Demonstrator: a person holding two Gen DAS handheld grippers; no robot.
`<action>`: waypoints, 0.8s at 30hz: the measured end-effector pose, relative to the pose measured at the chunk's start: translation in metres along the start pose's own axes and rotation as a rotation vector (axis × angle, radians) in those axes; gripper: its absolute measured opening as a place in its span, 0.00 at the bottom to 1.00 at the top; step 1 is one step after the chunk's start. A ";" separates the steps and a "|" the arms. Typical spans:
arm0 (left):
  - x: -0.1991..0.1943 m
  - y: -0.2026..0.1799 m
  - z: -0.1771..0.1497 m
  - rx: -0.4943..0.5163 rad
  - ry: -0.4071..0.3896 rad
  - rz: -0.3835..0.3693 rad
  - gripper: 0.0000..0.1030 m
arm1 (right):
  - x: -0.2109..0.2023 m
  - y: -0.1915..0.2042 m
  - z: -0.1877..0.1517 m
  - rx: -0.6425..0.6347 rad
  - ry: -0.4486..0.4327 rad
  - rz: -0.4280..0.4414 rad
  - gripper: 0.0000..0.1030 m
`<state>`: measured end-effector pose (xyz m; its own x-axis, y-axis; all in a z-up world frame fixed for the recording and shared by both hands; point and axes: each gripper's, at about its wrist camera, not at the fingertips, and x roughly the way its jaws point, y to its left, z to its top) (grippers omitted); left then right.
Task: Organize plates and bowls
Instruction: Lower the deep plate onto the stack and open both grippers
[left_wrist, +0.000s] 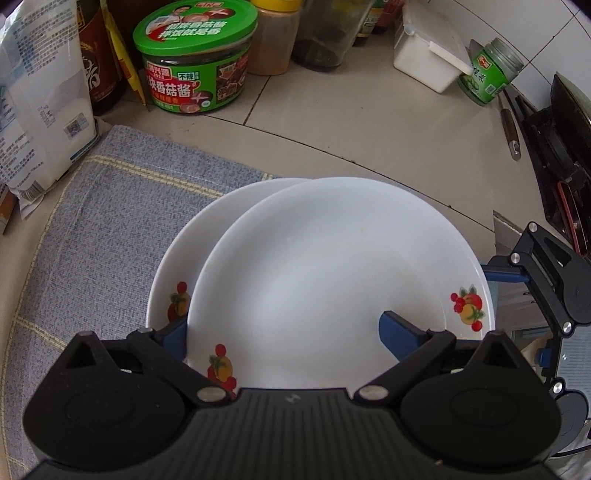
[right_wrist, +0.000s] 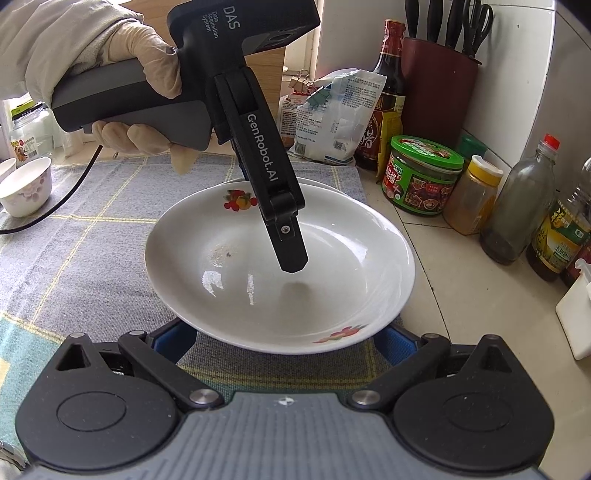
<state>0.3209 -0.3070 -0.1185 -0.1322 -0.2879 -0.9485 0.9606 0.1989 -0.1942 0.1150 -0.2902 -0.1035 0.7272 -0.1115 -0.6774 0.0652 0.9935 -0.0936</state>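
Plates with fruit prints sit stacked and offset on the blue-grey checked cloth (left_wrist: 103, 206) covering the table (left_wrist: 332, 122). In the left wrist view the upper plate (left_wrist: 332, 266) overlaps the lower plate (left_wrist: 177, 258), which peeks out at nine o'clock. Both are glossy white, shallow, with red and yellow fruit motifs near the rims; the upper one holds only faint specks. The left gripper (left_wrist: 284, 328) has its jaws spread wide, one finger inside the upper plate, the other outside its rim. The right gripper (right_wrist: 288, 332) also has jaws apart, flanking the plate's near edge at six o'clock. At nine o'clock in the right view stands a small floral bowl (right_wrist: 26, 188), contents unseen. At two o'clock, a green-lidded sauce jar (right_wrist: 424, 173) holds dark paste.
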 end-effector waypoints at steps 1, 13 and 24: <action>-0.001 0.001 -0.001 -0.005 -0.001 -0.002 0.97 | -0.001 0.001 0.000 -0.002 -0.002 -0.001 1.00; -0.014 0.003 -0.005 -0.011 -0.022 0.005 0.97 | -0.004 0.001 -0.001 -0.001 -0.011 -0.003 1.00; -0.042 0.000 -0.025 -0.035 -0.133 0.029 0.97 | -0.008 0.002 -0.002 -0.002 -0.025 -0.011 1.00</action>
<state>0.3206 -0.2716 -0.0848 -0.0684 -0.4030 -0.9126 0.9540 0.2412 -0.1780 0.1078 -0.2872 -0.0994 0.7433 -0.1218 -0.6578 0.0719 0.9921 -0.1024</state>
